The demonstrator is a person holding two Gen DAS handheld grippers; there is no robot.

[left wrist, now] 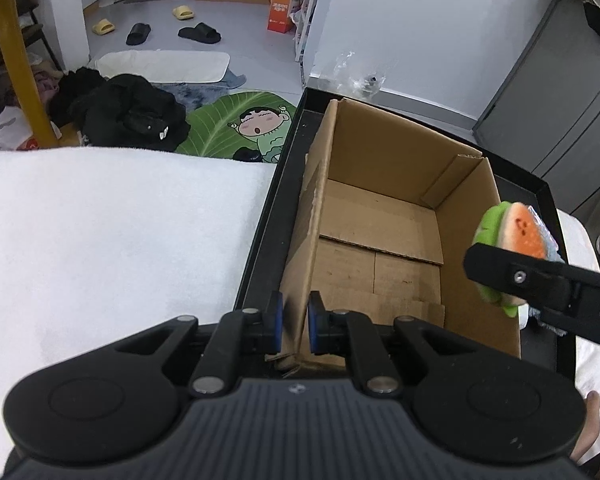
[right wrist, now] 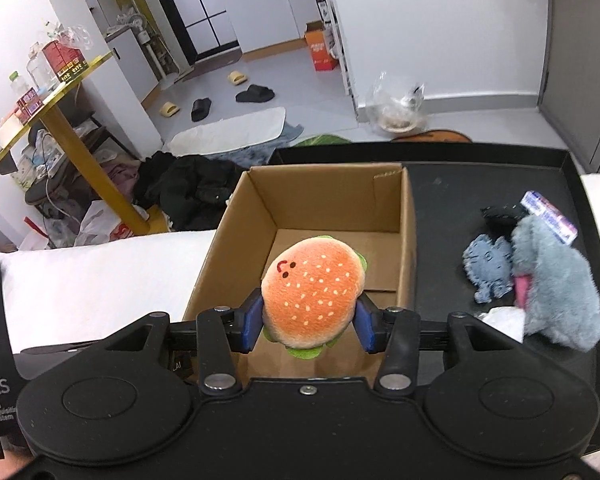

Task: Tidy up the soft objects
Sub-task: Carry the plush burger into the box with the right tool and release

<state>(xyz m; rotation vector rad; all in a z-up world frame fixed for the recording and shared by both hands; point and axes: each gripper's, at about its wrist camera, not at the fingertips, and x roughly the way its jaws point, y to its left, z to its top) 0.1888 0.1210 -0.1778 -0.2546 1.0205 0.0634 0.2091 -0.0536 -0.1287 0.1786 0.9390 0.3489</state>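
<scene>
Your left claw (left wrist: 295, 328) is clamped on the near left wall of the cardboard box (left wrist: 380, 216), one blue pad on each side of the wall. Your right claw (right wrist: 308, 326) grips the burger plush (right wrist: 314, 292), held above the box's near end. The box stands at the left end of the black tray (right wrist: 480, 184), which rests on white bedding (left wrist: 112, 232). Toward the tray's right edge lie a grey plush (right wrist: 556, 280), a small blue toy (right wrist: 488, 264) and what may be a wrapped packet (right wrist: 548, 212).
</scene>
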